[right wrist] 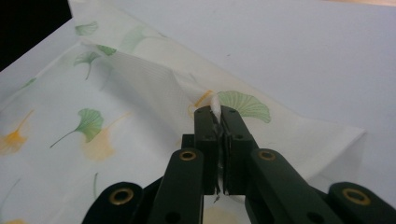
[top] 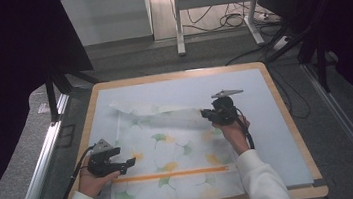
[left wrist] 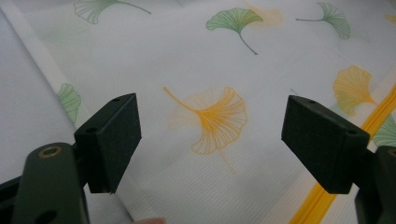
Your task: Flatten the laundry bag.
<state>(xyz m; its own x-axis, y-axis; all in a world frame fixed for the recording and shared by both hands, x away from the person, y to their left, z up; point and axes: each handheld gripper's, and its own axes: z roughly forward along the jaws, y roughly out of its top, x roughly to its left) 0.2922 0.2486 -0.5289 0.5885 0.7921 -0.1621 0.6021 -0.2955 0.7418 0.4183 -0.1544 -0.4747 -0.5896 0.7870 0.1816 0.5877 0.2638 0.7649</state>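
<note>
The right gripper (right wrist: 219, 122) pinches the leaf cloth (right wrist: 140, 88) tight mid-frame; the left gripper (left wrist: 210, 140) has fingers (left wrist: 114, 140) wide over it.

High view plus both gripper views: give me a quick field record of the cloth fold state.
item: white cloth with green and orange ginkgo leaf print and an orange stripe
surface: pale mat on a wooden table
right gripper: shut on the cloth's edge, lifting it into a fold
left gripper: open, jaws apart just above the flat cloth
fold: far edge turned over, near part flat
</note>
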